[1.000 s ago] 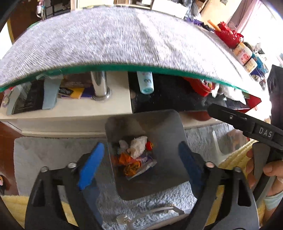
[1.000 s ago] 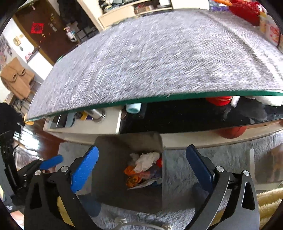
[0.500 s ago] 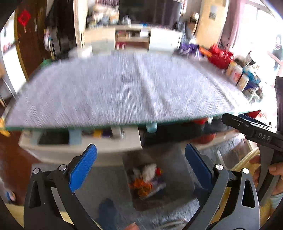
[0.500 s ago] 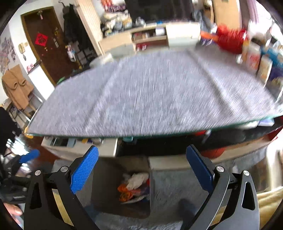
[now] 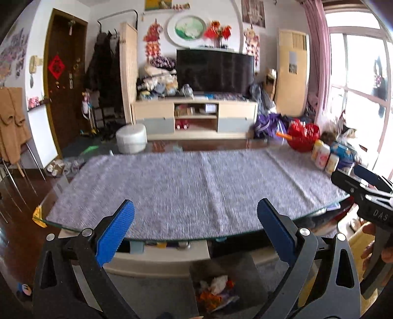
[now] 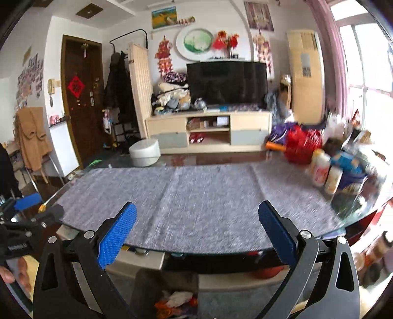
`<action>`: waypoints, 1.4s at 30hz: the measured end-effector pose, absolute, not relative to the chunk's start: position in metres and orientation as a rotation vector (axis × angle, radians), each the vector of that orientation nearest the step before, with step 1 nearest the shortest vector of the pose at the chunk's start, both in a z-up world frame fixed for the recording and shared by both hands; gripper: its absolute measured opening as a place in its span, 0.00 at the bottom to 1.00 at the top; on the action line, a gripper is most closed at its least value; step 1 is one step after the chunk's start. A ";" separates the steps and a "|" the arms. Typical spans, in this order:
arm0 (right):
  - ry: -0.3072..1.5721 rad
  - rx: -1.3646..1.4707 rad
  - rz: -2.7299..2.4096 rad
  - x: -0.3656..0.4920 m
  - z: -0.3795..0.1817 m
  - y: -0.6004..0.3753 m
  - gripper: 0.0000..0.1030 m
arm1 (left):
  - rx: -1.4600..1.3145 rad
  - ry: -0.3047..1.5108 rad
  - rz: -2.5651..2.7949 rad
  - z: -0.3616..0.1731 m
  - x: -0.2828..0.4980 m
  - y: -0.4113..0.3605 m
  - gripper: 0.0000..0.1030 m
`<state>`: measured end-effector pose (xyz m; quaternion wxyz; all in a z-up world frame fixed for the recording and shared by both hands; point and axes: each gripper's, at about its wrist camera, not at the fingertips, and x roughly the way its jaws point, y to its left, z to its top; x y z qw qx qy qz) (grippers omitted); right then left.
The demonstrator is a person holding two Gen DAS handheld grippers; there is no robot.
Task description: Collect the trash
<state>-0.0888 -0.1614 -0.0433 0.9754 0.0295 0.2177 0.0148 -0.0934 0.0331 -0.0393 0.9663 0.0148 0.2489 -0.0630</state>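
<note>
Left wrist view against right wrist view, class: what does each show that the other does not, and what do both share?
Only the left wrist view shows the open right gripper. Only the right wrist view shows the left gripper from the side and the square brown ceiling panel. Both show the grey woven table mat, black television and grey trash bin holding wrappers.

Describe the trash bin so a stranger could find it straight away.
Start at the glass table covered by the grey mat. Look below its near edge to the carpeted floor, where the trash bin stands. It is the only open dark grey square container there, holding crumpled white and orange wrappers.
</note>
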 end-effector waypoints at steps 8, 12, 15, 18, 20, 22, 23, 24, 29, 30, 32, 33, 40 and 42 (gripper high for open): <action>0.412 0.040 -0.041 -0.101 -0.033 -0.155 0.97 | 0.017 0.452 -0.104 -0.025 -0.104 0.037 0.92; 0.410 0.042 -0.044 -0.103 -0.032 -0.155 0.97 | 0.019 0.443 -0.108 -0.025 -0.106 0.036 0.92; 0.409 0.045 -0.048 -0.104 -0.033 -0.153 0.97 | 0.022 0.441 -0.109 -0.027 -0.107 0.036 0.92; 0.410 0.049 -0.045 -0.105 -0.033 -0.153 0.97 | 0.024 0.442 -0.113 -0.027 -0.107 0.035 0.92; 0.408 0.049 -0.047 -0.105 -0.034 -0.152 0.97 | 0.026 0.441 -0.115 -0.027 -0.107 0.034 0.92; 0.409 0.049 -0.051 -0.106 -0.033 -0.151 0.97 | 0.026 0.441 -0.116 -0.027 -0.107 0.034 0.92; 0.411 0.053 -0.049 -0.106 -0.033 -0.151 0.97 | 0.026 0.441 -0.114 -0.027 -0.107 0.034 0.92; 0.411 0.055 -0.049 -0.106 -0.033 -0.151 0.97 | 0.026 0.441 -0.112 -0.027 -0.107 0.034 0.92; 0.411 0.061 -0.046 -0.105 -0.033 -0.151 0.97 | 0.027 0.438 -0.110 -0.026 -0.107 0.033 0.92; 0.410 0.060 -0.048 -0.105 -0.033 -0.150 0.97 | 0.027 0.437 -0.111 -0.027 -0.107 0.033 0.92; 0.409 0.058 -0.050 -0.105 -0.034 -0.150 0.97 | 0.027 0.437 -0.112 -0.026 -0.107 0.033 0.92; 0.410 0.059 -0.050 -0.104 -0.034 -0.150 0.97 | 0.027 0.437 -0.112 -0.026 -0.106 0.033 0.92; 0.415 0.059 -0.053 -0.104 -0.035 -0.150 0.97 | 0.028 0.435 -0.116 -0.027 -0.106 0.032 0.92; 0.417 0.062 -0.056 -0.104 -0.036 -0.151 0.97 | 0.027 0.436 -0.116 -0.027 -0.107 0.032 0.92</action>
